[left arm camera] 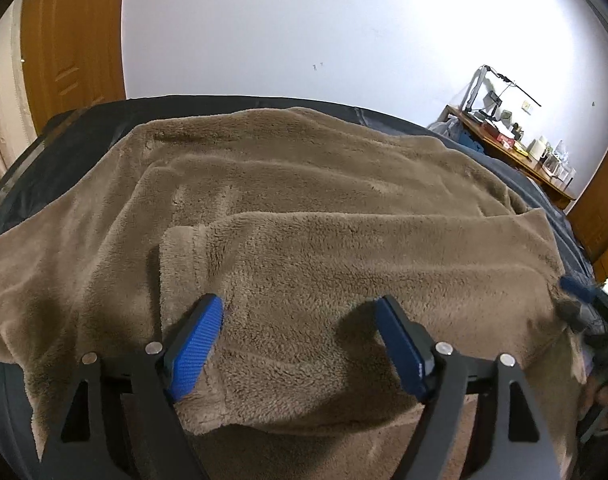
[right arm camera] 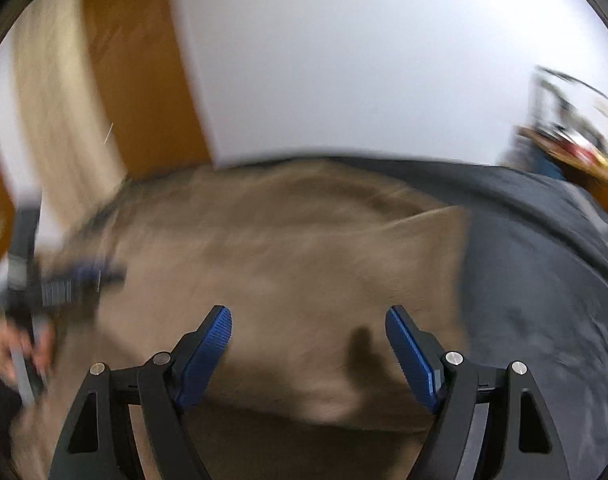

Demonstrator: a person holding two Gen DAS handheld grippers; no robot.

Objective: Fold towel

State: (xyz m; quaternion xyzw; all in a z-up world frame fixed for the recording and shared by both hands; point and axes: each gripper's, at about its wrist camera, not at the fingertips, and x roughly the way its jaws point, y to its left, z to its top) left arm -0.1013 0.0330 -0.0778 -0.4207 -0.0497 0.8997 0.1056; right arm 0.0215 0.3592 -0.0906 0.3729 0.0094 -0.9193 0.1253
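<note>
Now, towel: the brown fleecy towel (left arm camera: pixel 304 208) lies spread on a bed with a dark cover (right arm camera: pixel 536 264); a near layer is doubled over it, its folded edge running across the middle.
Left gripper: the left gripper (left arm camera: pixel 299 312) hovers just over the doubled layer, jaws wide apart, nothing between the blue pads (left arm camera: pixel 195 348).
Right gripper: the right gripper (right arm camera: pixel 308 320) hangs over the towel's right part, jaws equally wide, holding nothing.
Step in hand: likely a fold has been laid and let go, since both tools are empty above the cloth.
Next move: probably each tool must find a free edge or corner of the doubled layer, close on both plies, and carry them over together.
Risk: pinching only the top ply would pull the layers apart.
Left view only: sharp pile, the creases, a cluttered table (left arm camera: pixel 516 152) at the far right, and the other gripper's blue tip at the towel's right edge.
Right view only: blurred, yet it shows the towel's right corner on the cover, and a hand (right arm camera: pixel 19 352) on the left tool's grip.
Both views: a wooden door (right arm camera: pixel 139 76) and a pale wall behind the bed.
</note>
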